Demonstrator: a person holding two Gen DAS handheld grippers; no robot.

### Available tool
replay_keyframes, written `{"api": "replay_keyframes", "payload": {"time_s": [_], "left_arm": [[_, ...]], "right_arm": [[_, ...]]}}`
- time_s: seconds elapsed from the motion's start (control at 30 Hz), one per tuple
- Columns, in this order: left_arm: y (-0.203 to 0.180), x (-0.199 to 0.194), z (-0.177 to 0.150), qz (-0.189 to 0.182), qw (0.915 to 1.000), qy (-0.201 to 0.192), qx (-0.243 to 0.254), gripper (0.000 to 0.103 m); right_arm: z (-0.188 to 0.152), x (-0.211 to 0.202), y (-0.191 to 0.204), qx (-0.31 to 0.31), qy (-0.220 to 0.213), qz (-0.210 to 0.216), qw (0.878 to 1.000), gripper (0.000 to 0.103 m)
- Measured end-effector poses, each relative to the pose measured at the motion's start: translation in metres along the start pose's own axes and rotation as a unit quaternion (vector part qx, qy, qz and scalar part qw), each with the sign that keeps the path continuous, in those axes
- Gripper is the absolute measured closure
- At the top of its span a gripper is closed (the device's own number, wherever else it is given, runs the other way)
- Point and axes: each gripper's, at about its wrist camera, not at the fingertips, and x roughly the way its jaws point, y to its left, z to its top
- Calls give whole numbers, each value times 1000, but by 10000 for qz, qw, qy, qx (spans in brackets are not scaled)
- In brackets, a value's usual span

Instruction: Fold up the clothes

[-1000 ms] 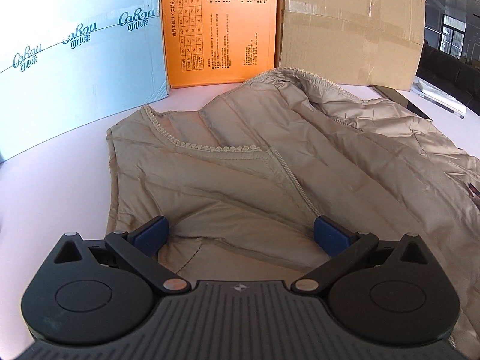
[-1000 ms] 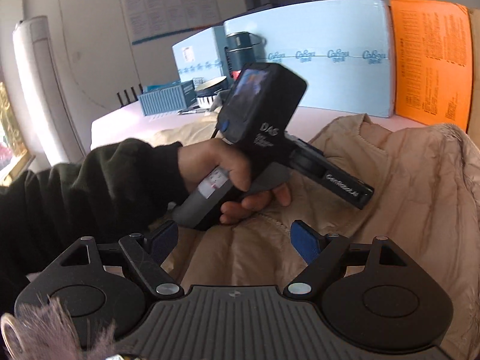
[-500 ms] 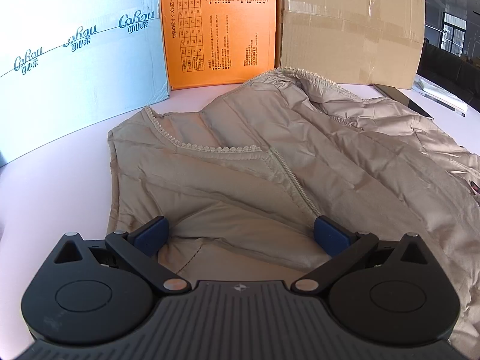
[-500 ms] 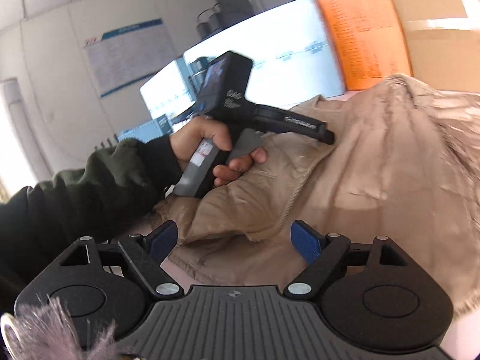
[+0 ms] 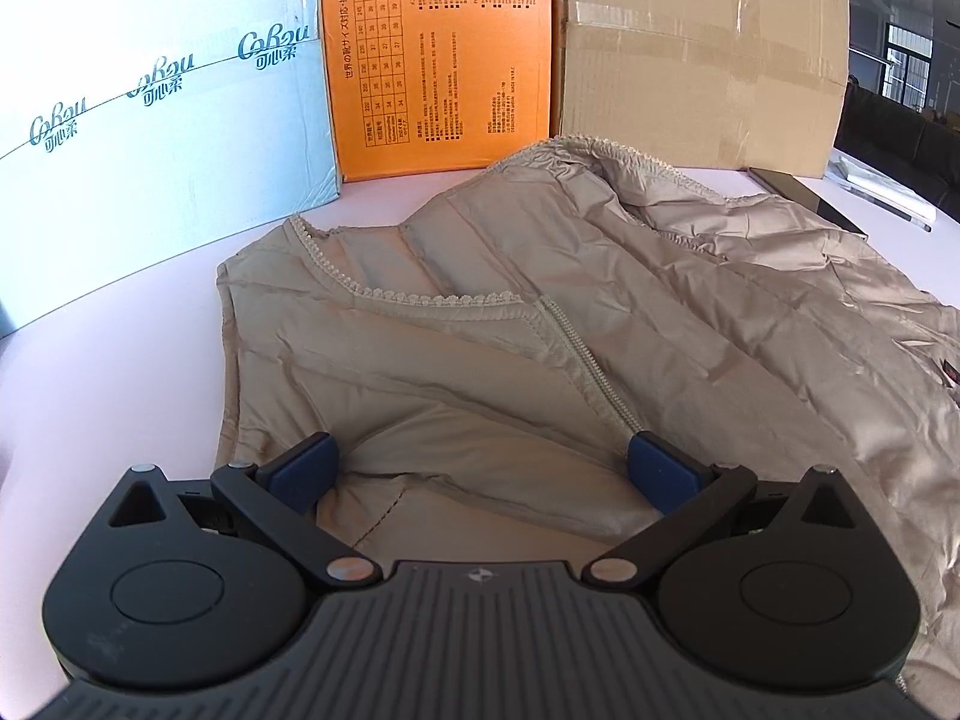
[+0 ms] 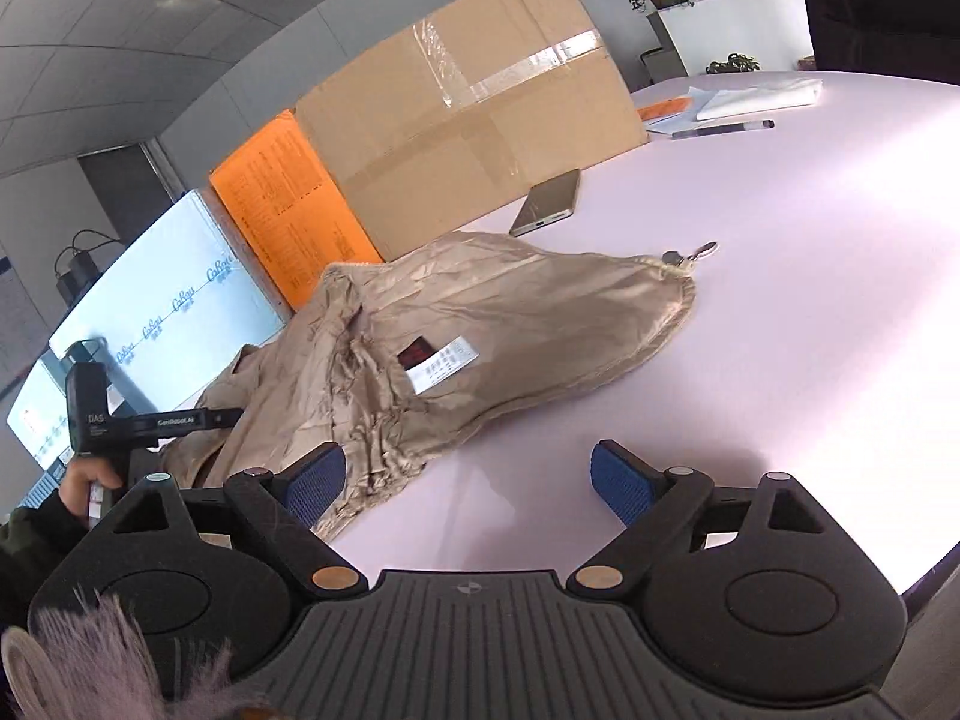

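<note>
Left wrist view looks down over a beige padded vest point(image 5: 540, 324) that lies spread on the pale tabletop point(image 5: 120, 360), with its lace-trimmed neckline and its zipper facing up. The left hand-held gripper point(image 5: 483, 471) hangs low over the near part of the vest, and its two blue pads point(image 5: 303, 471) stand wide apart with cloth under the gap; they press on nothing. Behind the vest stand three boxes in a row: a light blue box point(image 5: 150, 138), an orange box point(image 5: 438, 48) and a brown cardboard box point(image 5: 702, 54).

From the right wrist view, the vest point(image 6: 480, 336) shows its other side (a white care label and a dark tag are sewn inside it), crumpled toward the near edge. The right hand-held gripper point(image 6: 468, 483) has just been opening its jaws, and they stand wide apart; the left pad is just beside the vest's hem, the right pad is over bare tabletop, and nothing is gripped. A phone point(image 6: 549, 204) lies near the cardboard box, and a pen point(image 6: 723, 129) and papers point(image 6: 759, 96) lie farther back. At the left edge a hand point(image 6: 90, 477) in a dark sleeve holds the other gripper.
</note>
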Motion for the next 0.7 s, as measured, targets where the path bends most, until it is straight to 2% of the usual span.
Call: {"api": "replay_keyframes", "payload": {"time_s": [0.13, 0.27, 0.43, 0.6, 0.7], "left_arm": [[0, 0, 0, -1, 10000, -7, -13, 0], [0, 0, 0, -6, 10000, -6, -24, 0], [0, -1, 0, -12, 10000, 0, -32, 0], [-7, -11, 5, 119, 9998, -2, 146, 0], [-6, -30, 15, -92, 9998, -110, -105, 0]], "right_arm": [[9, 12, -7, -156, 12, -163, 9997, 13], [23, 33, -15, 83, -12, -128, 9999, 8], [38, 46, -34, 928, -188, 77, 9955, 4], [44, 48, -48, 1734, -527, 94, 9834, 4], [47, 48, -51, 1885, -628, 41, 9801, 4]]}}
